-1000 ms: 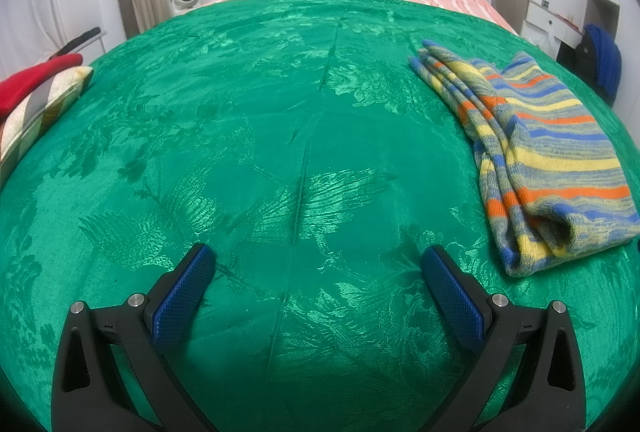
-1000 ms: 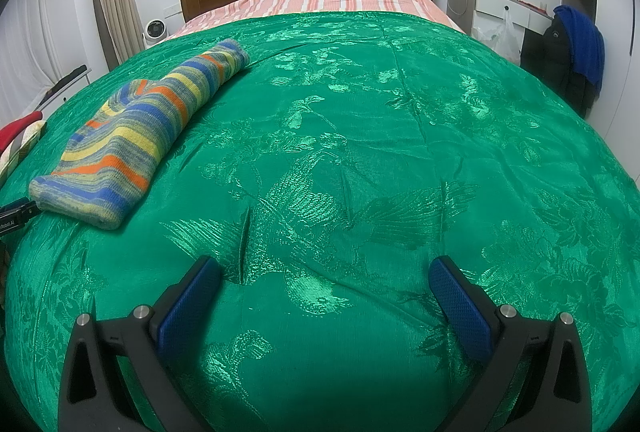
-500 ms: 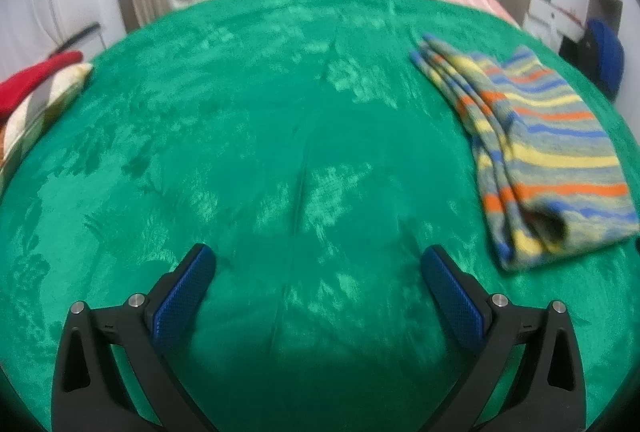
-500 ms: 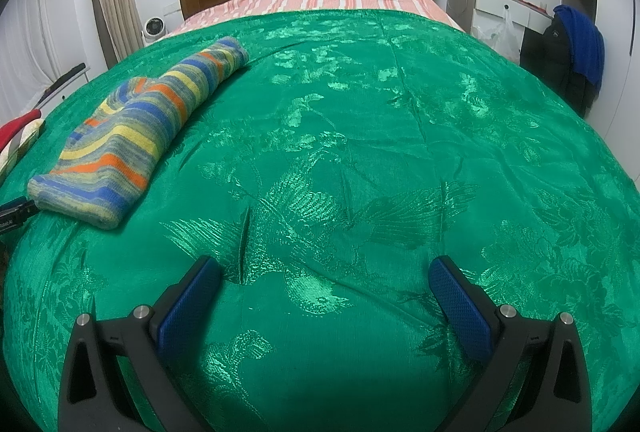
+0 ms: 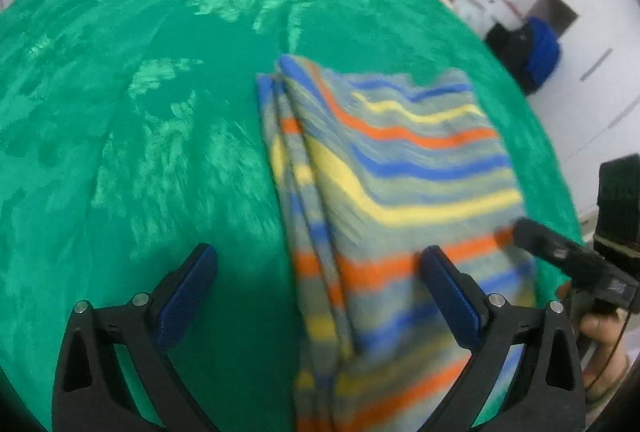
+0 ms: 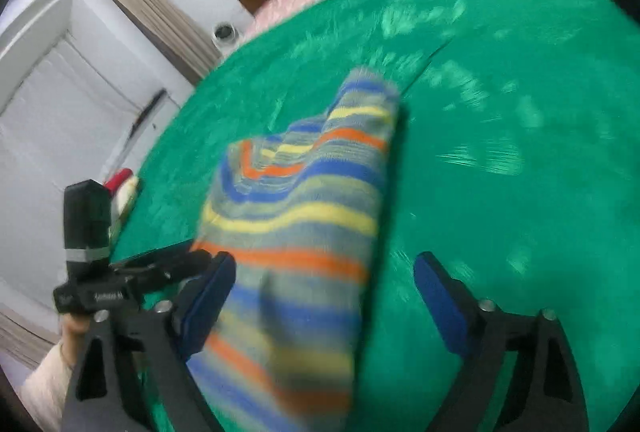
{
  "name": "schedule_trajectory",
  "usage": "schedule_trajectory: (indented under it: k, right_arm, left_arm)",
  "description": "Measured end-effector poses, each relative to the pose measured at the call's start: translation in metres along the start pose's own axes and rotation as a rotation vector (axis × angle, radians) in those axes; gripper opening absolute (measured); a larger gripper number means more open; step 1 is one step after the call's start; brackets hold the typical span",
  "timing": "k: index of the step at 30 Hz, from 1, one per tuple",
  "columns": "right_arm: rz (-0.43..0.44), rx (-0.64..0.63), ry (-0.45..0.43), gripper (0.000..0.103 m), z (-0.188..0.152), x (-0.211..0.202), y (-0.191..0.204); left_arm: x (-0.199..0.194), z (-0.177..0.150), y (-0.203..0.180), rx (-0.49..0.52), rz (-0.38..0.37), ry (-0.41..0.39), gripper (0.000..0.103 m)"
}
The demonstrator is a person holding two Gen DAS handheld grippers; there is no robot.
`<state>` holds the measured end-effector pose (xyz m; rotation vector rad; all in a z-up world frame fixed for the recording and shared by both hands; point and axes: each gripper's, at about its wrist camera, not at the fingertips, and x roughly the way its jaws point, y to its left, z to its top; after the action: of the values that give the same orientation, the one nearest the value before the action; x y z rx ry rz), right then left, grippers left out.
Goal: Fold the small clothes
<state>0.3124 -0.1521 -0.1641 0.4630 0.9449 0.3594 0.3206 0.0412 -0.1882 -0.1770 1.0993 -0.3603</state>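
The bed, covered by a green patterned spread, filled both views, and the striped garment lay on it already doubled into a long band, its near end reaching under both tools. The step in hand looked like the approach for a further fold: neither tool had cloth yet. The left gripper stood wide open, the garment's left edge running between its fingers and its right finger over the cloth, with no pinch to be seen. The right gripper was closing but open, the garment's near end lying between its fingers without the pads pressing on it. Next, by my reading, each tool needed to come down on a near corner and nip all the layers before carrying them toward the far end. The left view showed the stacked folded edges along the garment's left side; the right view hid those but showed the narrow far end, and a pale sleeve behind the left tool.
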Motion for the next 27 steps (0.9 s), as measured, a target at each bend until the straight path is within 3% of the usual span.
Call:
schedule_trajectory:
  k: [1,2,3,4,7,8,10,13,14,16,17,18,19,20,23,25,26,27]
  right_arm:
    - [-0.019,0.003,0.015,0.078,0.005,0.012,-0.001]
    - [-0.042,-0.001,0.025,0.053,0.009,0.021,0.0]
    - [-0.078,-0.029,0.04,0.033,0.011,0.031,0.005]
    - [-0.131,-0.071,0.042,0.033,0.011,0.034,0.014]
    - [-0.331,-0.314,-0.016,0.026,-0.004,0.035,0.064]
    - [-0.345,-0.351,-0.038,0.026,-0.007,0.031,0.073]
    - [-0.315,-0.374,-0.087,0.025,-0.008,0.015,0.088]
    - [-0.234,-0.361,-0.158,0.025,-0.003,-0.012,0.109]
    - [-0.197,-0.344,-0.179,0.025,0.001,-0.021,0.115]
    - [-0.168,-0.323,-0.193,0.026,0.004,-0.025,0.119]
    - [-0.164,-0.305,-0.194,0.03,0.006,-0.025,0.118]
    - [-0.165,-0.284,-0.179,0.048,0.008,-0.023,0.111]
    - [-0.199,-0.263,-0.166,0.063,0.007,-0.021,0.101]
    - [-0.228,-0.255,-0.167,0.088,0.004,-0.017,0.098]
    - [-0.297,-0.286,-0.183,0.092,-0.017,-0.041,0.08]
    - [-0.354,-0.332,-0.19,0.092,-0.033,-0.06,0.077]
    - [-0.402,-0.361,-0.209,0.093,-0.043,-0.073,0.077]
    - [-0.431,-0.381,-0.239,0.093,-0.051,-0.089,0.082]
  left_arm:
    - [0.001,0.002,-0.002,0.002,0.019,-0.001,0.092]
    - [0.003,0.002,-0.005,0.011,0.038,-0.001,0.067]
    - [0.004,0.001,-0.009,0.02,0.035,-0.001,0.032]
    - [0.005,0.0,-0.012,0.018,0.004,0.01,0.021]
    - [-0.012,-0.002,-0.021,0.025,0.031,-0.041,0.017]
    - [-0.02,-0.003,-0.02,0.015,0.021,-0.057,0.016]
    - [-0.051,0.0,-0.019,-0.006,-0.01,-0.109,0.016]
    - [-0.092,0.004,-0.019,0.028,0.015,-0.185,0.017]
    - [-0.104,0.003,-0.017,0.034,0.027,-0.209,0.018]
    - [-0.108,0.003,-0.01,0.029,0.083,-0.209,0.036]
    - [-0.101,0.002,-0.003,0.022,0.134,-0.182,0.06]
    - [-0.098,-0.004,0.005,0.016,0.191,-0.165,0.067]
    - [-0.097,-0.011,0.01,0.018,0.244,-0.169,0.067]
    - [-0.1,-0.023,0.013,0.034,0.291,-0.187,0.069]
    - [-0.123,-0.056,0.006,0.099,0.39,-0.259,0.082]
    - [-0.151,-0.083,-0.019,0.17,0.476,-0.368,0.091]
    - [-0.163,-0.093,-0.028,0.193,0.5,-0.412,0.101]
    - [-0.177,-0.103,-0.039,0.213,0.522,-0.468,0.103]
